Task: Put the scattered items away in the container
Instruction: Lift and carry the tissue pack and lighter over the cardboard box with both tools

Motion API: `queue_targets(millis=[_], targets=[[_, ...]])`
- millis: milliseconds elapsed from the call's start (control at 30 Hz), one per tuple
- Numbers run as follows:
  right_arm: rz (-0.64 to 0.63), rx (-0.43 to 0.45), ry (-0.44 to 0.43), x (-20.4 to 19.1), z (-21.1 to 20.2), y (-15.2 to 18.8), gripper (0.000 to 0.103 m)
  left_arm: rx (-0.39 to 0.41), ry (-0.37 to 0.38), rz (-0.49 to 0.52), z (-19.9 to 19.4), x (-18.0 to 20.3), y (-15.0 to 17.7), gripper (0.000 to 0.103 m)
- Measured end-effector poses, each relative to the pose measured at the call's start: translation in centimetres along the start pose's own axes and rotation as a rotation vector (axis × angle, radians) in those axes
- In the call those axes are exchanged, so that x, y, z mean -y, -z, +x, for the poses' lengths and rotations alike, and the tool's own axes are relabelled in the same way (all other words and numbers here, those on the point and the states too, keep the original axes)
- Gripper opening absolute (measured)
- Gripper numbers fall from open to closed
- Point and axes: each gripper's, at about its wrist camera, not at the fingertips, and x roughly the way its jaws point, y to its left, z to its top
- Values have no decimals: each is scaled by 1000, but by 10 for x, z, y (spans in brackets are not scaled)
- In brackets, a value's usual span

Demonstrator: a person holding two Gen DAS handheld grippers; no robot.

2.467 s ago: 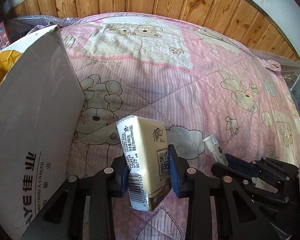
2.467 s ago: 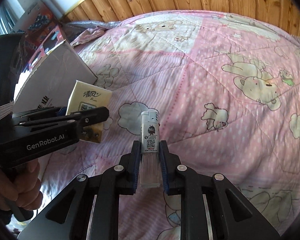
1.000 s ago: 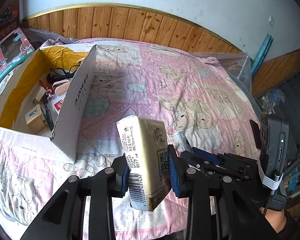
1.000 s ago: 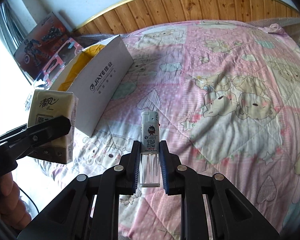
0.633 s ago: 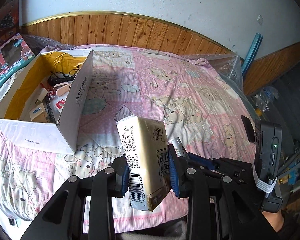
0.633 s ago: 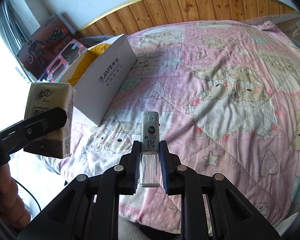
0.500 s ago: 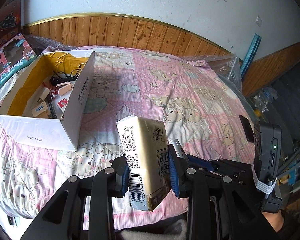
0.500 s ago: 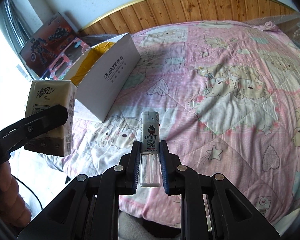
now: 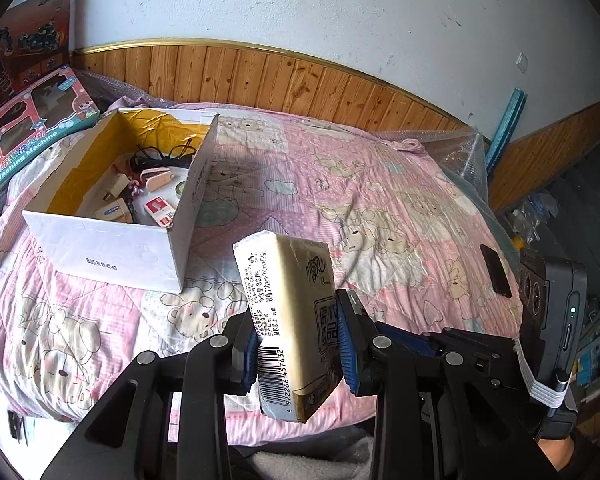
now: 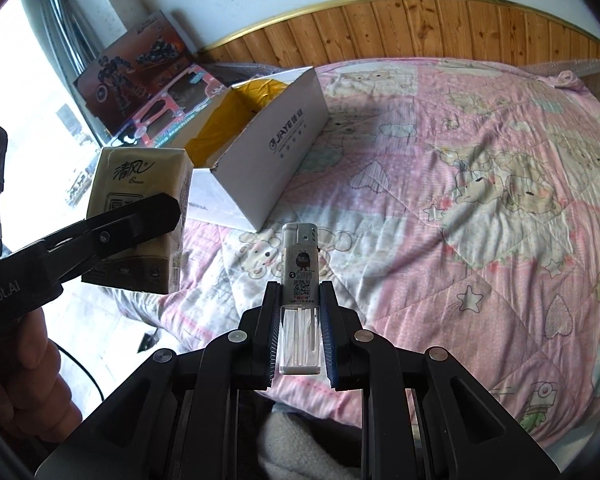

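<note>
Two fisheye views look forward and down along each claw, from above the near edge of a bed. Both face the wood-panelled wall. Both share the bed and the open box at left.

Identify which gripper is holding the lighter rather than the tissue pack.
The right gripper: its jaws pinch the clear-bodied lighter upright. The left gripper instead clamps the yellow tissue pack, which is far bulkier.
</note>
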Motion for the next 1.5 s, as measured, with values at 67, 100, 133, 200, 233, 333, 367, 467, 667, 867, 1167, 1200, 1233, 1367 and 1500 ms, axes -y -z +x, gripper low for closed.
queue_targets(millis=[67,100,133,200,233,333,367,467,667,867,1167,1200,1233,1367,1500], targets=[[-16,-1,-13,-9,0,-1,19,7,-7,-9,-4,-5,1,34],[-25,-2,-16,-13,0,-1,19,10,-9,-15,-6,-8,1,34],[-33,-3,-20,-17,0,-1,19,13,-13,-23,-7,-12,1,34],[-49,-8,-26,-23,0,0,19,19,-15,-39,-9,-18,2,34],[-57,-10,-27,-26,0,0,19,23,-16,-47,-10,-21,2,34],[-77,-15,-35,-34,3,0,19,32,-23,-61,-16,-27,4,33],[-82,-16,-41,-37,4,0,19,35,-26,-64,-17,-29,5,33],[-101,-21,-56,-46,9,-1,19,44,-49,-70,-22,-35,5,33],[-154,-30,-84,-64,17,-14,19,67,-121,-110,-30,-60,-7,33],[-197,-35,-110,-76,27,-34,19,80,-213,-129,-32,-80,-17,33],[-236,-33,-144,-90,44,-67,19,69,-260,-133,-20,-97,-35,33],[-237,-34,-148,-91,46,-70,19,67,-262,-135,-18,-99,-37,33],[-239,-34,-151,-92,48,-74,19,65,-263,-134,-17,-100,-40,33],[-239,-36,-163,-94,56,-86,20,61,-261,-139,-11,-106,-49,33],[-233,-38,-170,-93,64,-98,20,62,-250,-148,-8,-113,-59,33]])
